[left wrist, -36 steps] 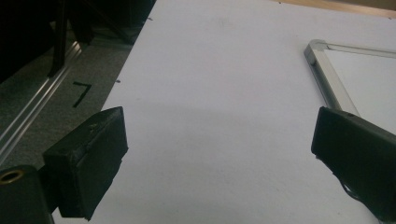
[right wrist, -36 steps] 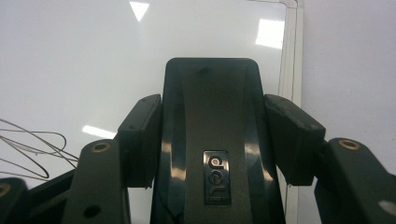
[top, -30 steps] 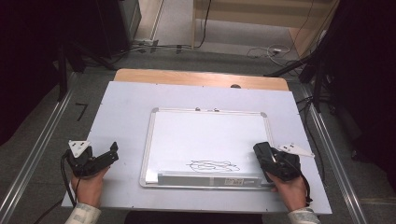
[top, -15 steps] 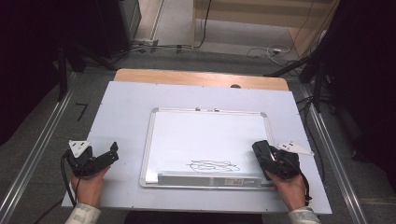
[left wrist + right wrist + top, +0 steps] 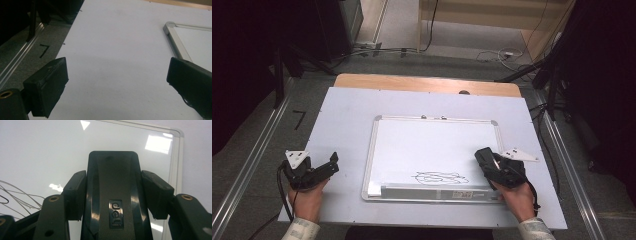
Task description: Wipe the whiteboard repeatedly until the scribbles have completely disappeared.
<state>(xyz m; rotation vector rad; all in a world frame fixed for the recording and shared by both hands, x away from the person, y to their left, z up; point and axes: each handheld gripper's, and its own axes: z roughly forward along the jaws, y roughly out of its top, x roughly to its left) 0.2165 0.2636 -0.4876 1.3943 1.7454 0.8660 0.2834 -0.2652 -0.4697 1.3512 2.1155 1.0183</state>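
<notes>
Whiteboard (image 5: 432, 150) lies flat mid-table (image 5: 342, 120), on the white sheet, w/ a black scribble (image 5: 439, 177) near its bottom edge.

Right tool (image 5: 484, 159) sits over the board's lower right corner, held by the right hand (image 5: 517, 197). Its jaws are clamped on a black eraser (image 5: 112, 192): in the right gripper view the eraser stands betw. both pads, touching each side, logo plate facing the cam. Scribble lines show at left of that view, board frame at right.

Left tool (image 5: 324, 167) rests on the white sheet, left of the board & apart from it, in the left hand (image 5: 307, 200). Jaws spread wide, nothing betw. them; left gripper view shows bare sheet in the gap and the board's corner (image 5: 170, 26) up right. Grey floor (image 5: 257, 130) w/ a black tape mark beside the table.
</notes>
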